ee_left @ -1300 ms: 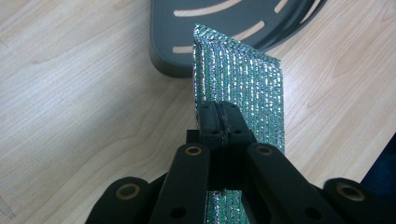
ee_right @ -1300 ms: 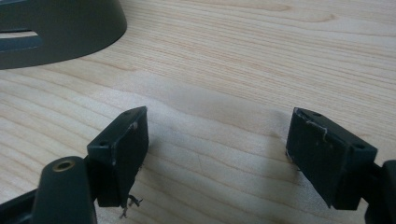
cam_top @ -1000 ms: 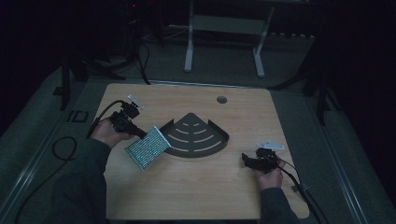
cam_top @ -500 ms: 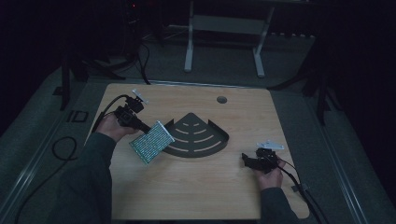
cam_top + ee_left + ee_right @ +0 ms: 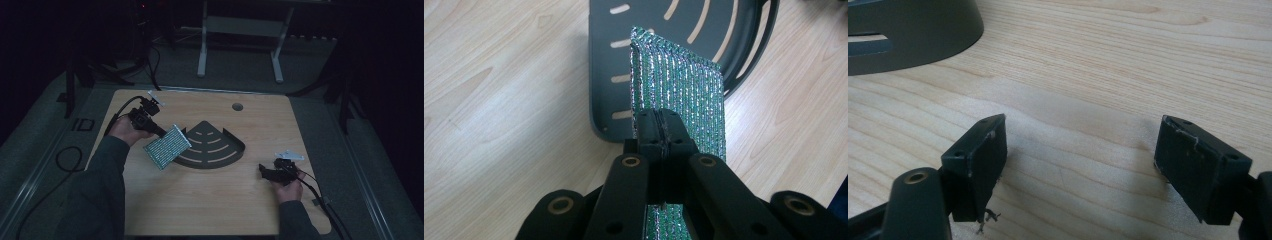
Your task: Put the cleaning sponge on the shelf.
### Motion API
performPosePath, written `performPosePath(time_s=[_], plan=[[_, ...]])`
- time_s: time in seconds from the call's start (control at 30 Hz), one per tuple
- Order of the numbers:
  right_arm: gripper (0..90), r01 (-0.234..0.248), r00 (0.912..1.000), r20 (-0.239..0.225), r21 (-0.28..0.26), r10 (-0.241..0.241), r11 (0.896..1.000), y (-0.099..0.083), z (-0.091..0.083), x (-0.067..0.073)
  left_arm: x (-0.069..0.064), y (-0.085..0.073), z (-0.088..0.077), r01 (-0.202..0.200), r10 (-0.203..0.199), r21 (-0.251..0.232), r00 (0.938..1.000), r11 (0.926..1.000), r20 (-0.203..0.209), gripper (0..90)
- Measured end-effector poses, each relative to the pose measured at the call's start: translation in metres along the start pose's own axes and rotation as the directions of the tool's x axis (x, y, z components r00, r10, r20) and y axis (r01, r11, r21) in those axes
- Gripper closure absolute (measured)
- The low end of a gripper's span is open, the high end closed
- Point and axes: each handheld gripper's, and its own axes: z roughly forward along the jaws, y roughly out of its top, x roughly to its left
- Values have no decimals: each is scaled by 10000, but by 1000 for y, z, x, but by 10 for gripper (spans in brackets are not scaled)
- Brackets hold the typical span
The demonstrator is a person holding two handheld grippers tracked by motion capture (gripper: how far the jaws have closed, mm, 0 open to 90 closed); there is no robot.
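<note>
From the high view, a pale wooden table (image 5: pixel 200 200) with rounded corners stood in a dim room, and near its middle lay a dark grey quarter-round metal tray (image 5: pixel 215 149) with curved slots cut through its floor. The left gripper (image 5: pixel 159 131), held in the person's left hand (image 5: pixel 124 131), was raised above the table's left part with its jaws pinched on one edge of a flat, glittering green-and-silver mesh scouring pad (image 5: pixel 167 147); the pad hung tilted in the air, its far corner just over the tray's left edge. The right gripper (image 5: pixel 263 171) sat low over the table's right part, well apart from the tray, in the right hand (image 5: pixel 286 184), pointing toward the tray. A small round hole (image 5: pixel 237 106) showed in the tabletop beyond the tray. In the left gripper view, the two black jaws were pressed together on the near end of the scouring pad (image 5: pixel 684 95), which stood on edge and stretched away from the camera, its ribbed, sparkling weave plain to see. Below and beyond it lay the slotted tray (image 5: pixel 744 45), with bare wood on either side. In the right gripper view, the jaws stood spread wide with nothing between them, just above the wood grain, and a curved wall of the grey tray (image 5: pixel 913 35) filled the upper left corner.
</note>
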Motion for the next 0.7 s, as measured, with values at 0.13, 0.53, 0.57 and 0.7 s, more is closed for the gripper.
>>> performPosePath(time_s=[0.13,0.53,0.57,0.7], plan=[[205,1,10000,0,-1,-1,10000,0,0,0,1,2,2,-15,16,78,10000,10000,-55,900],[205,21,10000,-17,-10,-21,10000,0,0,0,0,14,6,-76,76,78,9999,9999,-107,900],[205,19,10000,-14,-6,-19,10000,0,0,0,0,15,7,-82,82,59,9999,9999,-116,900],[205,22,10000,-24,-11,-22,10000,0,0,0,0,18,13,-100,101,101,9999,9999,-102,900]])
